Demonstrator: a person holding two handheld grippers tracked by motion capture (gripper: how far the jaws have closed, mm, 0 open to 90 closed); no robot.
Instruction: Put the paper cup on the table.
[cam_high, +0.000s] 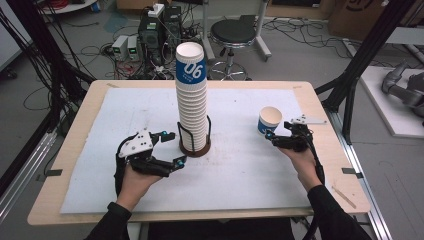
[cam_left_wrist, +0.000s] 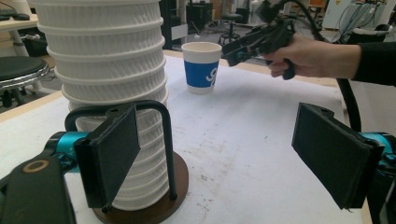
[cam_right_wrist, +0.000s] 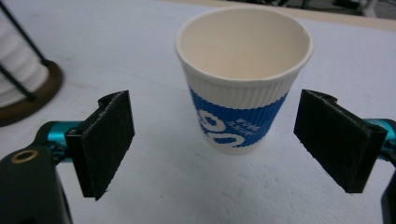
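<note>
The right gripper (cam_high: 274, 135) sits just short of a single paper cup (cam_high: 270, 120), its jaws spread wide and gripping nothing. In the right gripper view the cup (cam_right_wrist: 243, 74) stands upright on the white mat (cam_right_wrist: 154, 186), open mouth up, blue band around its lower half, just ahead of the two black pads (cam_right_wrist: 108, 140) and centred on the gap between them; a clear space shows between each pad and the cup wall, so nothing touches it. Off to that gripper's left stands the tall stack of cups (cam_high: 191, 95) in a wire holder with a round brown base (cam_right_wrist: 28, 100), well apart from the single cup. The left gripper (cam_high: 172, 148) rests low beside that stack, and its jaws are likewise spread with nothing between them. In the left gripper view its near pad (cam_left_wrist: 112, 154) lies just in front of the holder's black wire loop (cam_left_wrist: 166, 140) and the ribbed white stack (cam_left_wrist: 105, 60), though I cannot tell whether it touches them; the other pad stands free over bare mat. Farther ahead of the left gripper, the single cup (cam_left_wrist: 201, 67) stands on the mat with the right gripper (cam_left_wrist: 233, 53) and the hand holding it (cam_left_wrist: 308, 56) just beyond it.
</note>
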